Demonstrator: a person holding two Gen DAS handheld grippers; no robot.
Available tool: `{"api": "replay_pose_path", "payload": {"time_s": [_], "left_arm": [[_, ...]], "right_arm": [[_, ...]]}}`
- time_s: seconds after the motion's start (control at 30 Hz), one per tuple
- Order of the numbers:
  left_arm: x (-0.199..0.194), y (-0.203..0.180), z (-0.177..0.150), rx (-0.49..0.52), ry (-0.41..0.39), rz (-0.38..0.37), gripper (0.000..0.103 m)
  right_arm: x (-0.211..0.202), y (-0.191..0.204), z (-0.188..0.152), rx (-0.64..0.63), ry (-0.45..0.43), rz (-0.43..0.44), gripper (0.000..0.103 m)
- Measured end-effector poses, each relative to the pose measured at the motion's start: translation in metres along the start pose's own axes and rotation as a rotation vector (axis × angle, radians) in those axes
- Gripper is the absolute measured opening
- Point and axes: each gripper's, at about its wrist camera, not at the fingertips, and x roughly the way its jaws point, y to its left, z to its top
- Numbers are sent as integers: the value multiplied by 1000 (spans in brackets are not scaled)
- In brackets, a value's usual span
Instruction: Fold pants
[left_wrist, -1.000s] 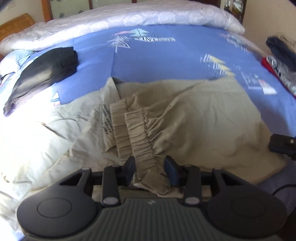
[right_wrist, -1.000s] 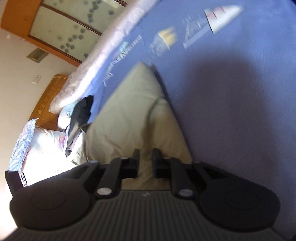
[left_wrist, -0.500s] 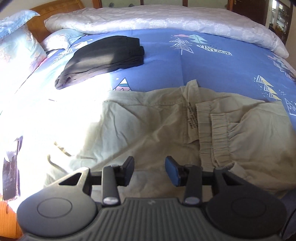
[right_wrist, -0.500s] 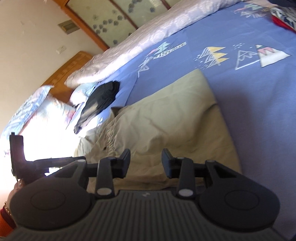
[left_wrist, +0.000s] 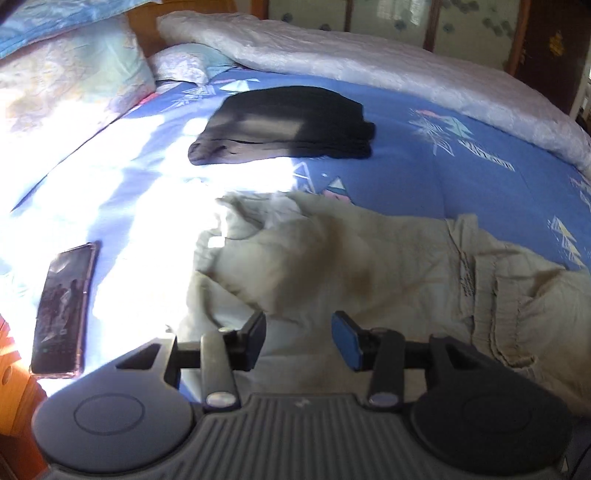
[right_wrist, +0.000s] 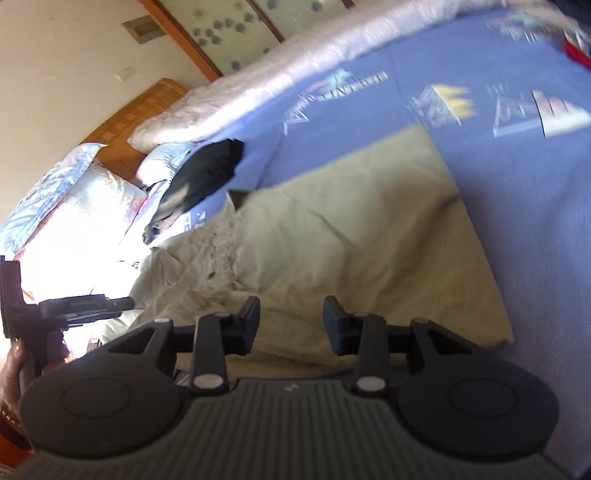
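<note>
Partly folded, rumpled beige pants (left_wrist: 369, 266)

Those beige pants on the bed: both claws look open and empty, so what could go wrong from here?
The pants lie rumpled near the left gripper, so a pinch there might catch one layer and fold crooked. A phone lies near the bed edge beside them; dragging fabric could knock it off. The right gripper is open too, so nothing anchors the far end.

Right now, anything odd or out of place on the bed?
Yes: a phone lies on the sunlit sheet by the bed edge, left of the beige pants, whose leg end is bunched, not flat. Both grippers, left and right, are open, holding nothing.
</note>
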Motion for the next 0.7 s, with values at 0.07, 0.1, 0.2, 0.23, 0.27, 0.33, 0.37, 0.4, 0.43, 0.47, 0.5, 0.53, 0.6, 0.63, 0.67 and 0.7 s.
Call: {"api": "replay_pose_path", "payload": {"time_s": [0.07,0.1,0.2,0.23,0.27,0.33,0.37,0.4,0.43,0.47,0.5,0.53,0.6,0.63,0.67,0.7], "left_arm": [[-7,20,4,-43,-25,21,41],[-10,28,5,-58,-36,28,41],[-12,56,8,-118,-53,80,45],[-10,65,9,-141,-47,100,45],[-6,75,10,-172,-34,115,45],[-3,92,10,-243,-13,115,45],[-3,99,10,-275,-11,98,45],[-4,104,9,-294,-13,84,45],[-4,104,9,-300,-15,76,45],[-4,102,9,-299,-13,63,45],[-4,98,9,-291,-8,43,45],[-3,94,9,-281,-6,26,45],[-1,79,9,-248,0,-5,45],[0,70,8,-228,6,-19,45],[0,63,8,-213,12,-29,45],[1,54,7,-198,20,-41,45]], "right_arm": [[-8,-4,5,-16,-62,-47,41],[-12,-12,8,9,-86,-64,41],[-26,-48,15,153,-150,-126,44],[-31,-61,16,205,-160,-141,50],[-35,-73,15,254,-164,-151,54],[-42,-93,12,333,-163,-154,54],[-43,-102,9,369,-156,-146,55],[-43,-110,6,401,-144,-132,55],[-39,-117,3,438,-124,-112,57],[-35,-124,1,468,-103,-89,59],[-29,-130,-2,494,-78,-56,59],[-21,-135,-5,521,-51,-22,59],[-12,-136,-6,527,-54,10,58],[-8,-134,-3,510,-53,17,58],[-2,-130,2,498,-38,30,59],[3,-128,5,494,-19,50,59]]}}
